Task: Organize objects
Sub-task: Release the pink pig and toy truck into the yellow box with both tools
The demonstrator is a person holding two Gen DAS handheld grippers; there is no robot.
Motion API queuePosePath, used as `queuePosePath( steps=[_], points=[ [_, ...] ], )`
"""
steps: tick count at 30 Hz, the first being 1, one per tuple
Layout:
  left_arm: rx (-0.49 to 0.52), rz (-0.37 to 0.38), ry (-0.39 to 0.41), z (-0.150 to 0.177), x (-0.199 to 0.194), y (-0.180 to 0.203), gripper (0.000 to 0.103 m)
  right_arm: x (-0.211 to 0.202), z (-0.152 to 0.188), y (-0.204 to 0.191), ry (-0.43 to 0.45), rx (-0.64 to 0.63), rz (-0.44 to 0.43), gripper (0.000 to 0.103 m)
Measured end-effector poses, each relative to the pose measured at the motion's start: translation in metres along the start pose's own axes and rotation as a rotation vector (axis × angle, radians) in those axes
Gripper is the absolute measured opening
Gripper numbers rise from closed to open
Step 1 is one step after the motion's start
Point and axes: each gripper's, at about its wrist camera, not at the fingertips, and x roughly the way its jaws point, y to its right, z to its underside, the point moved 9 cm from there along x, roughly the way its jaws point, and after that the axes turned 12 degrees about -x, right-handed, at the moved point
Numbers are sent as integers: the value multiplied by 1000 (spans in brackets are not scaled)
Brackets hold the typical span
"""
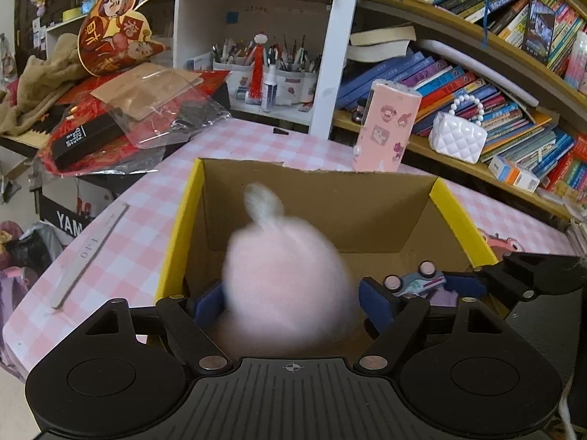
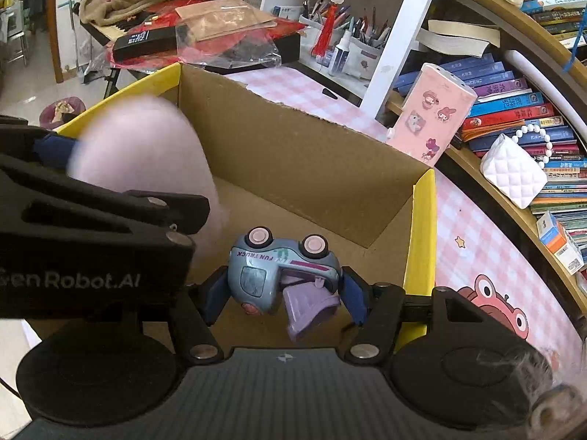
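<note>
pink plush toy [image 1: 286, 282]: motion-blurred, details unreadable | cardboard box [image 1: 319, 201]: floor mostly hidden behind plush

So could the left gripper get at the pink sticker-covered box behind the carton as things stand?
Probably not right now: the left gripper is filled by the pink plush toy, and the cardboard carton sits between it and the pink box. It would need to release first.

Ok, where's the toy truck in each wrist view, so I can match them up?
Left wrist: toy truck sits lower right, upside down, beyond the pink plush.
Right wrist: toy truck is at lower centre, between the right gripper fingers.
Shared landmark: the cardboard box, open beneath both.
</note>
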Motion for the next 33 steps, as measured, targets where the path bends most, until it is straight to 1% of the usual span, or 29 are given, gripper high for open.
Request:
queuePosePath(
  steps=[1,2,4,7,9,13,17,19,22,24,26,33],
  points=[
    [1,5,9,0,-2,1,81,-2,-1,1,12,11,2,68],
    [5,9,19,-2,-5,2,81,-3,-2,1,24,16,11,78],
    [16,15,44,-6,-11,5,81,-10,-6,3,68,28,39,85],
    [23,20,94,-13,-28,7,83,-20,-9,10,118,73,60,85],
    [16,24,133,-17,-42,6,88,-31,-12,17,156,117,73,85],
    [-1,34,200,-23,-70,3,93,-60,-17,24,235,169,119,85],
    [-28,32,260,-22,-97,-4,98,-89,-16,25,287,218,158,85],
    [-44,26,278,-21,-107,-10,99,-103,-13,22,308,231,173,85],
    [-72,22,285,-14,-117,-19,99,-123,-7,13,337,223,220,86],
    [-83,20,282,-6,-124,-25,99,-132,-1,7,341,217,241,87],
    [-92,17,270,2,-127,-30,99,-137,6,-2,326,216,249,87],
    [-101,-4,198,38,-141,-50,99,-147,42,-35,225,253,256,87]
  ],
)
